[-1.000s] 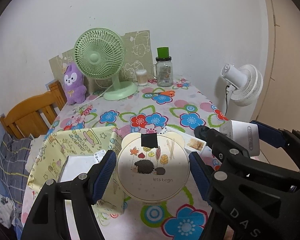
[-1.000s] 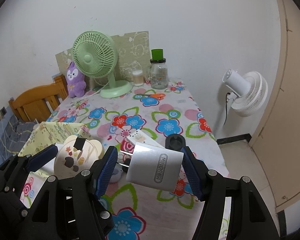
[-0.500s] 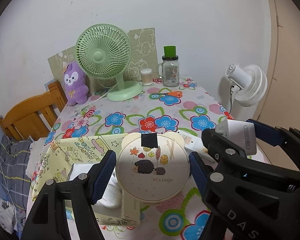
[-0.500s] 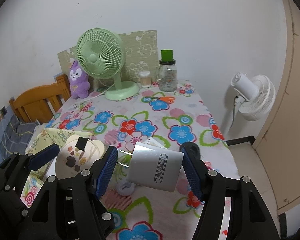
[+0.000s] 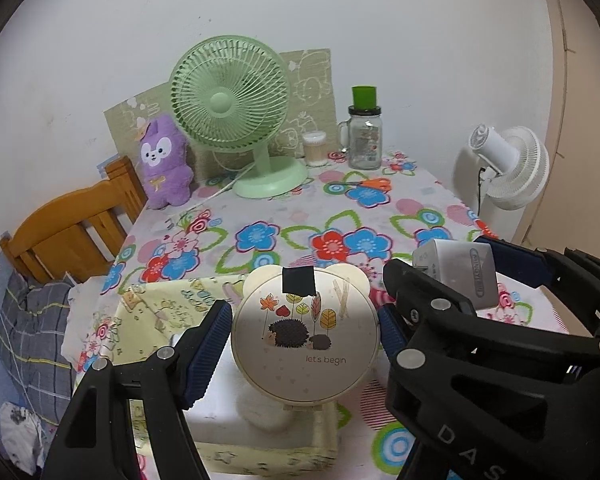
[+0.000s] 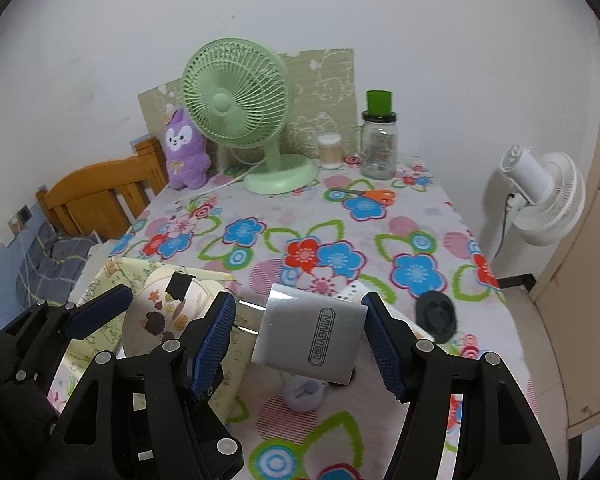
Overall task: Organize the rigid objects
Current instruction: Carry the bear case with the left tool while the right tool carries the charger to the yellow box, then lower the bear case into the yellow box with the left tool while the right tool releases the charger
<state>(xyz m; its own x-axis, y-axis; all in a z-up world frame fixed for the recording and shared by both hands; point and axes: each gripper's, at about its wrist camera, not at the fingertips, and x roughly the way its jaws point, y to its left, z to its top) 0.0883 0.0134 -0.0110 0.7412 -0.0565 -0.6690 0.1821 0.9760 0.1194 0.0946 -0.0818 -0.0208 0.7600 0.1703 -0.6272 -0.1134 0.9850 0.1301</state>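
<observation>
The left tool [image 5: 304, 338] is clenched on a round cream case [image 5: 305, 334] with a hedgehog print, held above an open yellow storage box [image 5: 168, 304] at the near left of the table [image 5: 300, 216]. The right tool [image 6: 298, 334] grips a white charger block [image 6: 310, 338], prongs pointing left, above the floral cloth, just right of the box.

The round case [image 5: 305, 343] looks like smooth, matt cream plastic; the white charger [image 6: 313, 343] has a satiny plastic shell. Both claws' pads [image 6: 214, 342] are ribbed blue rubber. Printed floral cloth [image 5: 300, 216] covers the bench. The chair [image 5: 76, 228] is varnished wood.
</observation>
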